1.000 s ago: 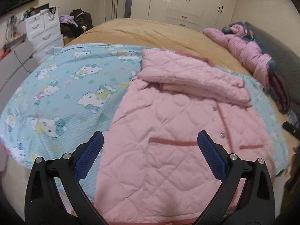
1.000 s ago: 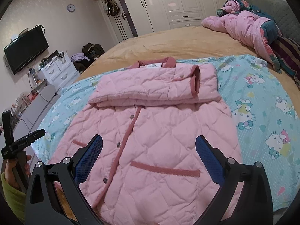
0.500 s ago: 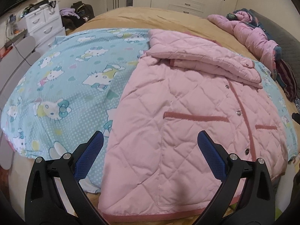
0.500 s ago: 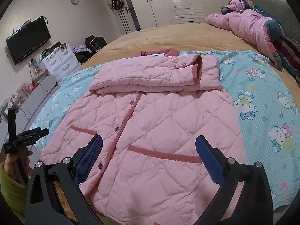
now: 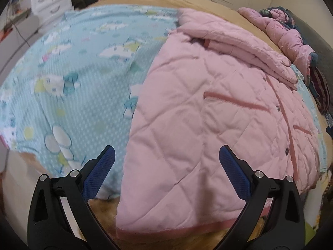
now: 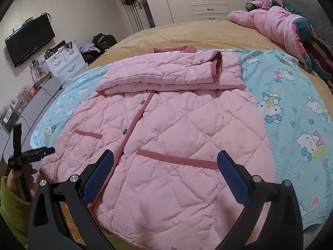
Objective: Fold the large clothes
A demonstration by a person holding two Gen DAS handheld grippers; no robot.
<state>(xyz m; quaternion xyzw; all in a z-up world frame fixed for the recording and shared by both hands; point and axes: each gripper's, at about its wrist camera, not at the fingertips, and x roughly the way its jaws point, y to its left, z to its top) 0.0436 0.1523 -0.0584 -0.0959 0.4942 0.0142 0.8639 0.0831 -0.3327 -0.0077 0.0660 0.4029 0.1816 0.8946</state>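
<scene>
Pale pink, diamond-quilted jacket (image 6: 177,129) with darker rose trim along placket, pockets and cuffs. Light blue sheet (image 6: 295,108) dotted white, printed with cartoon cats in pink, yellow and teal bows. Tan bedspread (image 6: 177,33). Black hand-held gripper (image 6: 165,156), blue textured pads (image 6: 231,177). Lime-green sleeve (image 6: 10,208).

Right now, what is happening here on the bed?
A person is folding a pink quilted jacket spread on a cartoon-print sheet. Its sleeves are already folded across the chest. The left tool and right tool both hang open above the hem, holding nothing yet.
</scene>
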